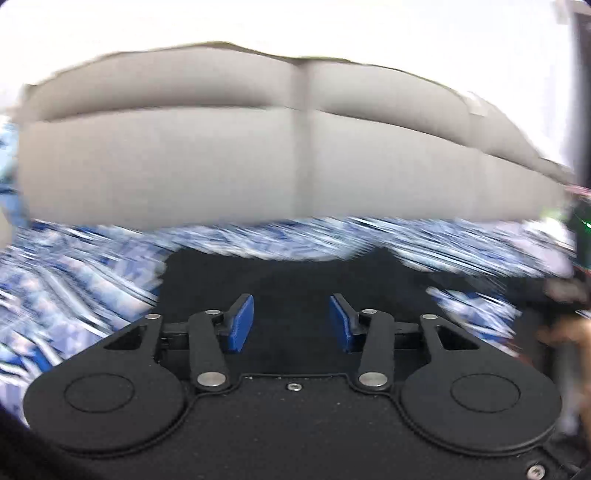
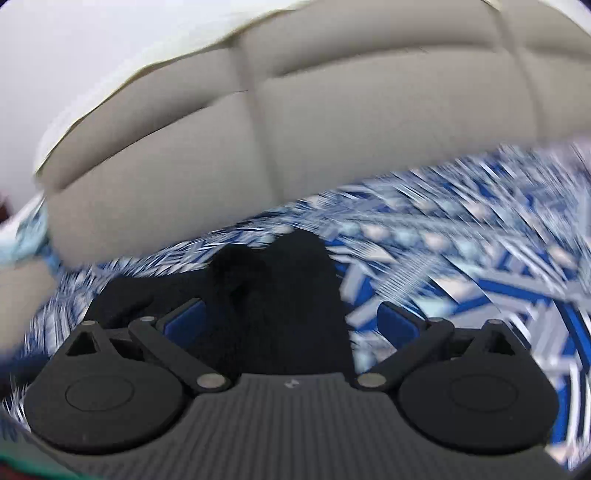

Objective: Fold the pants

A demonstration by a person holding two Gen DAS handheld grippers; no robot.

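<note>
Black pants [image 1: 288,273] lie on a blue-and-white patterned bedspread [image 1: 74,288], and motion blurs both views. My left gripper [image 1: 291,301] hovers over the dark cloth with its blue pads [image 1: 240,325] apart and nothing pinched between them. In the right wrist view a bunched ridge of the pants [image 2: 288,280] rises between the widely spread fingers of my right gripper [image 2: 290,306]. Its blue pads [image 2: 397,325] stand clear of the cloth on both sides. The right pad hangs over the bedspread [image 2: 461,258].
A grey padded headboard [image 1: 184,166] [image 2: 332,129] runs along the far side of the bed, with a white wall [image 1: 295,22] above it. A blurred hand [image 1: 565,332] shows at the right edge of the left wrist view.
</note>
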